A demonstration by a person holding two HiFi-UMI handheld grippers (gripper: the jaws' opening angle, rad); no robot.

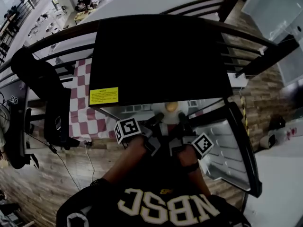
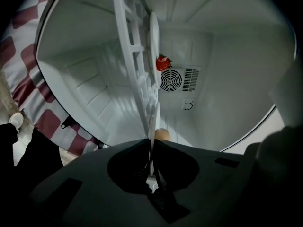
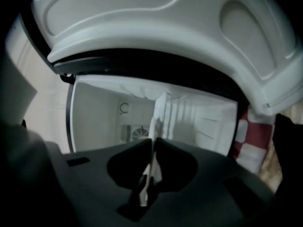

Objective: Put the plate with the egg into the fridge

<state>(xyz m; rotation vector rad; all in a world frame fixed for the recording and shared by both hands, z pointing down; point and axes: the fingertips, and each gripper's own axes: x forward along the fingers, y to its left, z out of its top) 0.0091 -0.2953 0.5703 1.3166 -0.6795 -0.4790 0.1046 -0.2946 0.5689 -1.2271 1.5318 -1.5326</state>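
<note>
Head view: the left tongs [image 1: 157,121] and right tongs [image 1: 182,120] carry a white plate [image 1: 169,117] between them at the open fridge's [image 1: 161,56] mouth. The egg [image 1: 171,107] sits on it, just ahead of both tips.

Left gripper view: tongs clenched on the plate's rim, seen edge-on. The egg is just beyond, with the fridge interior straight ahead.

Right gripper view: tongs clenched on the opposite rim, also facing inward.

checkered cloth [image 1: 81,110]: red-white | black chair [image 1: 40,86]: left of cloth | plank floor [image 1: 71,169]: brown | red item [image 2: 162,63]: small
</note>
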